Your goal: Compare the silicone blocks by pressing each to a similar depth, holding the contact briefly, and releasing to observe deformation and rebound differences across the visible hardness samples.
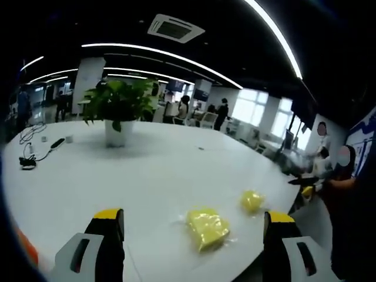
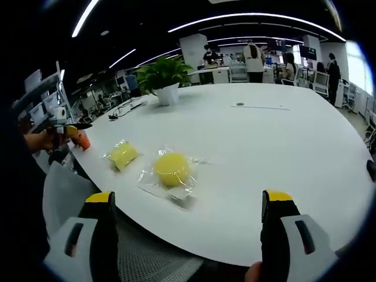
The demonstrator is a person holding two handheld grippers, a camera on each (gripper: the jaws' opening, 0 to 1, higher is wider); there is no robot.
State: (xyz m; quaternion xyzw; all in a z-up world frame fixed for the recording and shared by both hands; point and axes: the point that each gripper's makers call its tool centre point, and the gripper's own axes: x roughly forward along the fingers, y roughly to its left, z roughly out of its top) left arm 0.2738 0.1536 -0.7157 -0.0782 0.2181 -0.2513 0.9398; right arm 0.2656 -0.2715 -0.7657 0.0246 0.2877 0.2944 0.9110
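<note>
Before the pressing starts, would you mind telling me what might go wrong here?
Both yellow samples, the blocky one and the rounder one, sit in loose clear wrappers, so they may slide under pressure. They lie near the table edge and could be pushed off. Both grippers look wide open; one jaw could press off-centre.

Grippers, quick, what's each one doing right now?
Left gripper: open, holding nothing.
Right gripper: open, holding nothing.

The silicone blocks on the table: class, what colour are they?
Yellow, both silicone blocks, each in clear wrapping; clearest in the right gripper view.
</note>
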